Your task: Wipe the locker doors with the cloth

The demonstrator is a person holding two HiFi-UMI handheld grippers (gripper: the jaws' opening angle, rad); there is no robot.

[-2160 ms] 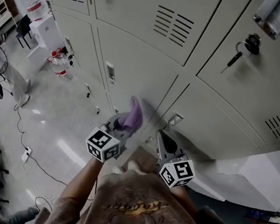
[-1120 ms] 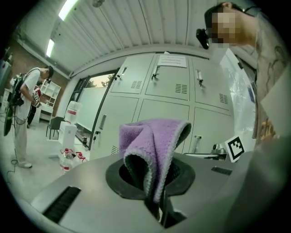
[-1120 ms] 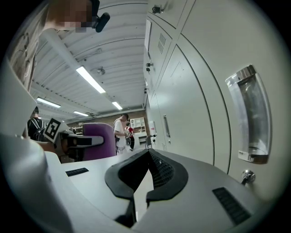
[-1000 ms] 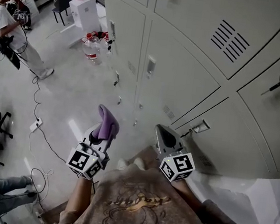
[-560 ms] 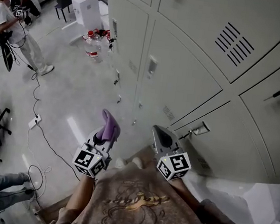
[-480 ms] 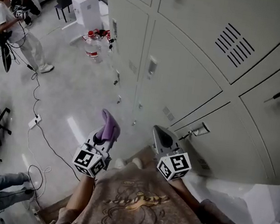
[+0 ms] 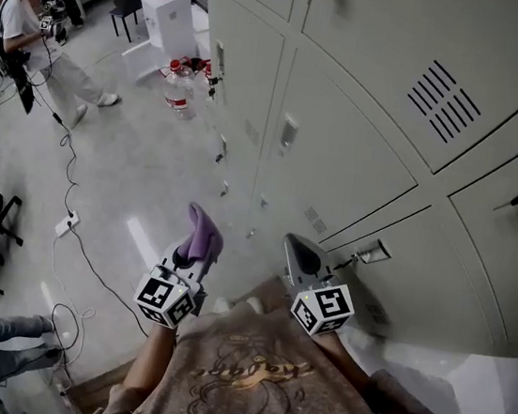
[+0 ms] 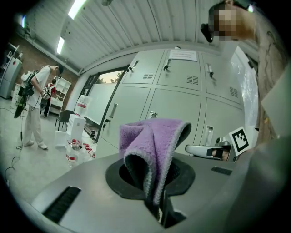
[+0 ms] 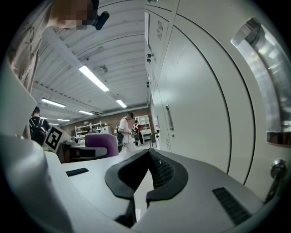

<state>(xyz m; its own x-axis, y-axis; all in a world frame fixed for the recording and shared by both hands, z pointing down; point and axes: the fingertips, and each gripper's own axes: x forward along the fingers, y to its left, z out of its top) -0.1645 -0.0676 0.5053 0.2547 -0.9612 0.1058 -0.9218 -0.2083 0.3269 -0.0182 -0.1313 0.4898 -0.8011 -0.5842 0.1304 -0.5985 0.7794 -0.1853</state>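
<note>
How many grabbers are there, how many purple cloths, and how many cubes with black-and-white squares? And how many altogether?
Grippers: 2, the left gripper and the right gripper
Purple cloth: 1, held in the left gripper
Marker cubes: 2, one cube on the left gripper and one cube on the right
Total: 5

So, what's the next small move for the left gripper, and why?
Probably swing the left gripper rightward until the cloth presses on the nearest locker door. Its jaws are shut on the cloth, but the cloth hangs clear of that door, over the floor.
</note>
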